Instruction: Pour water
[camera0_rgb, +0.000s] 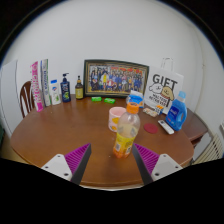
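Bottle stands just ahead of the spread hand-held gripper.

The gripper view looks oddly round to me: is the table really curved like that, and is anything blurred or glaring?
In the gripper view, the wide-angle lens bends the scene: the wooden table's edge bows, and so does the wall line. Light is soft and even, with no harsh glare. The bottle just ahead of the open gripper looks slightly soft, and the framed photo shows little detail.
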